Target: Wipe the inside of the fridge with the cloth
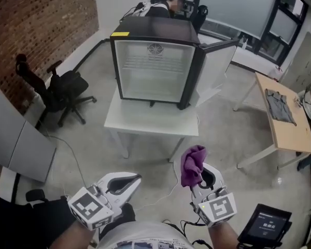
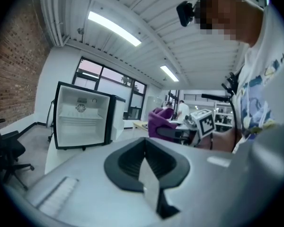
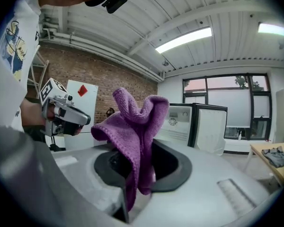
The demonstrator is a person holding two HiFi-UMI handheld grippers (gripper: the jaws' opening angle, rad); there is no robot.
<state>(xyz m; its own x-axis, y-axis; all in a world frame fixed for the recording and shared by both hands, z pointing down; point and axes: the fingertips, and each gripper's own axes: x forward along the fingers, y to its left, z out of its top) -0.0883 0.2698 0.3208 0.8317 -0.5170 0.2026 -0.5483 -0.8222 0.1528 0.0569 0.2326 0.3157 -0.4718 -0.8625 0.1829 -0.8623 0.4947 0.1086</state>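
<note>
Ahead of the fingertips of my left gripper [image 1: 133,180] and right gripper [image 1: 198,174], I see open floor [image 1: 223,134] up to the white table [image 1: 150,122]. The fridge [image 1: 155,32] on it has its door [image 1: 215,66] swung out rightward, leaving the mouth unblocked, with one wire shelf [image 1: 153,64] across inside. The cloth [image 1: 193,162] pinched in my right fingers stands up past their tips. An office chair [image 1: 62,90] sits well left of the fingers and a wooden table [image 1: 287,131] well right.

Lit evenly and brightly by ceiling strip lights [image 2: 114,28], plus pale daylight through the windows [image 3: 227,96]. Only soft shadows under the white table [image 1: 145,121]. Bent hard by fisheye in both gripper views, dark at the corners. Blurred on the left gripper [image 2: 146,167] close to the lens; crisp on the purple cloth [image 3: 137,126].
</note>
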